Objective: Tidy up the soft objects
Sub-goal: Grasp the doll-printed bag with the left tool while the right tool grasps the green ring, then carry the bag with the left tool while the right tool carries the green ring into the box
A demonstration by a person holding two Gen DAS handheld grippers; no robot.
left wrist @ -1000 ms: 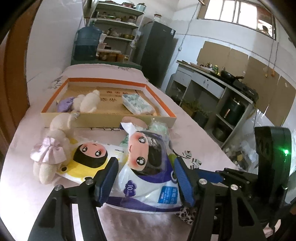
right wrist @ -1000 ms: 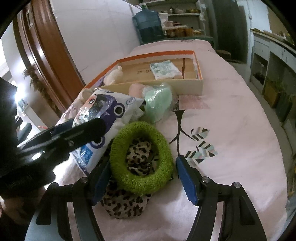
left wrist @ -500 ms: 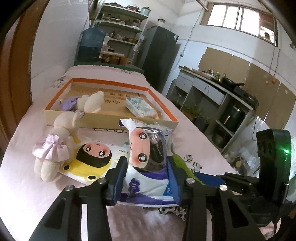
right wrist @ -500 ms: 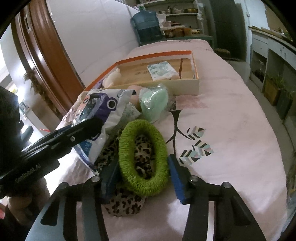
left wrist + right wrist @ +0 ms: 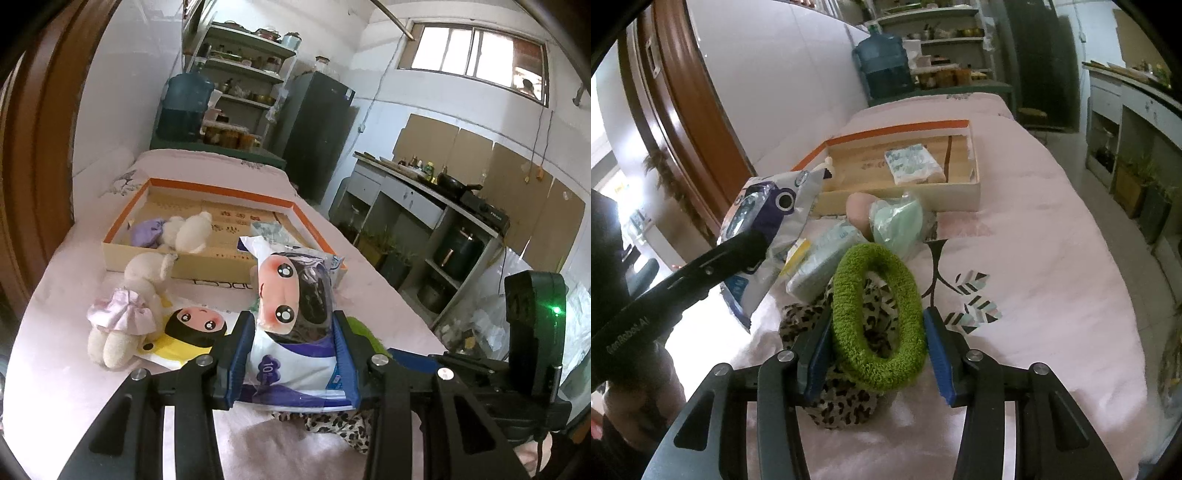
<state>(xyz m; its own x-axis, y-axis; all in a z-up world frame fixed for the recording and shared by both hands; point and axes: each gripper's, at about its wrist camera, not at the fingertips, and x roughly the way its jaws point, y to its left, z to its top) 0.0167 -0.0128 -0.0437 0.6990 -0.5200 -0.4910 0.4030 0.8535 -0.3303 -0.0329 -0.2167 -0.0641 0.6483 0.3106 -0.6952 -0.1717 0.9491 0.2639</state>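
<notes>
**softgoods_op:** Running this one remotely. My left gripper (image 5: 291, 365) is clamped across the lower half of the purple tissue pack (image 5: 295, 317), pads pressing into both sides, and the pack looks tipped up off the pink bedspread (image 5: 55, 369). My right gripper (image 5: 875, 354) is closing on the green fuzzy ring (image 5: 877, 321); the ring sits between the pads and is squashed into an oval over a leopard-print cloth (image 5: 846, 402).

**bin_there:** How do they handle?

**softgoods_op:** My guess: the pack is light and squishy with a slick plastic wrap, so I'd grip the fat middle, not the crinkly seam. The ring looks springy and grippy, easy to hold across its width, but the cloth under it could snag and come along.

**bin_there:** Where does it all go?

**softgoods_op:** Probably the orange-rimmed box (image 5: 218, 192) further up the bed. It already has a small plush toy (image 5: 184, 232) and a pale tissue packet (image 5: 912, 162) inside. A plush doll in a pink dress (image 5: 122, 325), a yellow cartoon pack (image 5: 184, 332) and a mint-green pouch (image 5: 897, 221) are on the cover in front of it.

**bin_there:** Room?

**softgoods_op:** Kitchen-ish: shelves, water jug (image 5: 186, 107), dark fridge (image 5: 317, 129), a counter on the right. The soft bedding gives under everything.
</notes>
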